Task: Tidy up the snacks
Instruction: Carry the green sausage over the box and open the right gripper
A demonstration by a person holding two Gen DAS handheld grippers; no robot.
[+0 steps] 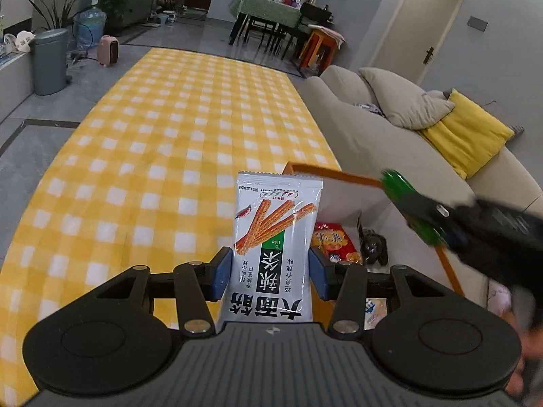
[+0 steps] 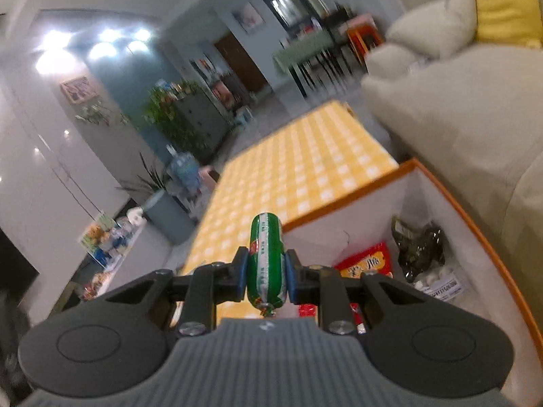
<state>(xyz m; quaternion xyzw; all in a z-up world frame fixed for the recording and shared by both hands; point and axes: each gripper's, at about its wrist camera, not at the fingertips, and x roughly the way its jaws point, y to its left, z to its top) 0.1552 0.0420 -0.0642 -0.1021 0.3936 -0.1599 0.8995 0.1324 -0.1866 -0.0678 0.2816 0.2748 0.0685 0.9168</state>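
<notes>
Left gripper (image 1: 268, 273) jaws clamped on white snack packet (image 1: 276, 237), beside orange-rimmed box (image 1: 334, 173). Right gripper (image 2: 265, 269) jaws closed on green sausage (image 2: 265, 257), above box's near corner.

A white spicy-strip packet (image 1: 275, 247) stands upright above the yellow-checked table (image 1: 152, 156). A green sausage (image 2: 265, 261) points upward beside the orange-rimmed box (image 2: 373, 190) holding red (image 2: 368, 263) and dark (image 2: 419, 249) packets.

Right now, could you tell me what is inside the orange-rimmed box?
Inside the orange-rimmed box lie a red snack packet and a dark packet over a white labelled one. The right gripper covers the near end.
</notes>
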